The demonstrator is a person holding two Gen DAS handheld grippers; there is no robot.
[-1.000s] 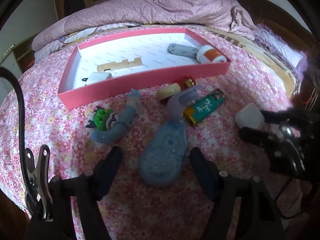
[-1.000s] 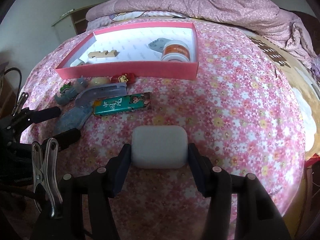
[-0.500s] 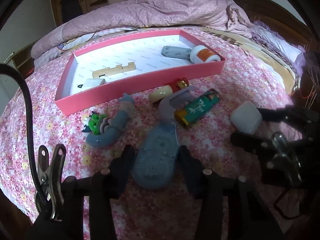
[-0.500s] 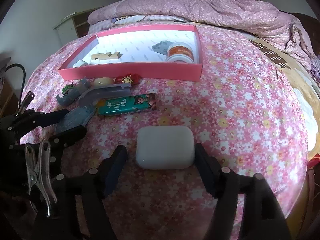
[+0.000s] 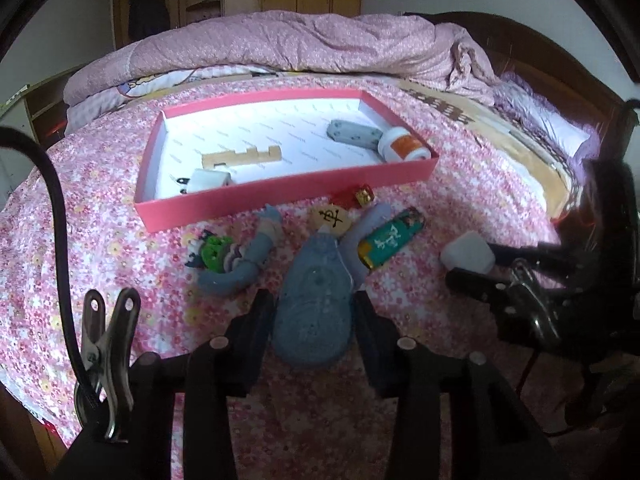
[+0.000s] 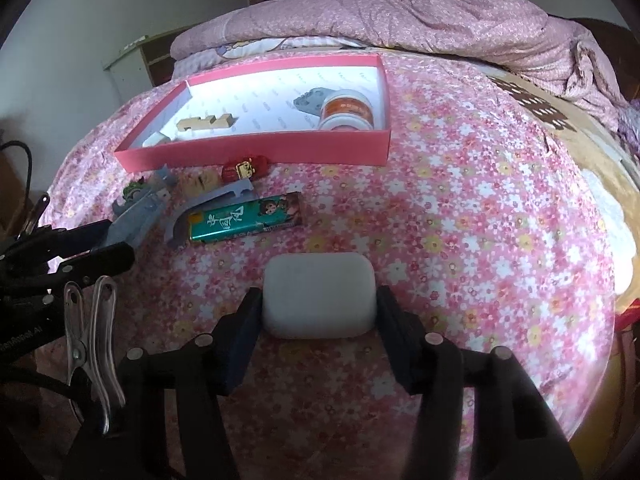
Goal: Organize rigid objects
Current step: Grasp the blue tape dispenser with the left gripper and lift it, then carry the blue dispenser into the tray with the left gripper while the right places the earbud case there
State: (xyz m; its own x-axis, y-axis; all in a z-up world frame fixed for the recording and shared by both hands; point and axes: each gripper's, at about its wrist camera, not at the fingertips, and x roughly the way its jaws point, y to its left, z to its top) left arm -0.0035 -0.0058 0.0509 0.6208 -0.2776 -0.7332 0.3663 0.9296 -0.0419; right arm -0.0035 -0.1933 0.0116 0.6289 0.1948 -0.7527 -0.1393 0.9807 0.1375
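My left gripper [image 5: 314, 312] is shut on a blue oval plastic piece [image 5: 316, 300] and holds it over the flowered bedspread. My right gripper [image 6: 318, 308] is shut on a white rounded case [image 6: 319, 294], which also shows in the left wrist view [image 5: 468, 257]. A pink tray [image 5: 280, 196] lies farther back, also in the right wrist view [image 6: 256, 152]. It holds a wooden piece [image 5: 244, 157], a grey block [image 5: 354, 134], an orange-labelled jar [image 5: 402, 148] and a small white object [image 5: 208, 180].
In front of the tray lie a blue toy figure with a green head [image 5: 236, 254], a round beige token [image 5: 330, 218], a small red toy [image 5: 354, 196], a grey curved piece [image 6: 208, 206] and a green packet [image 6: 246, 218]. A pink quilt [image 5: 300, 46] is piled behind.
My left gripper has closed in on the blue oval piece and lifted it. My right gripper opened briefly, then closed on the white case again.
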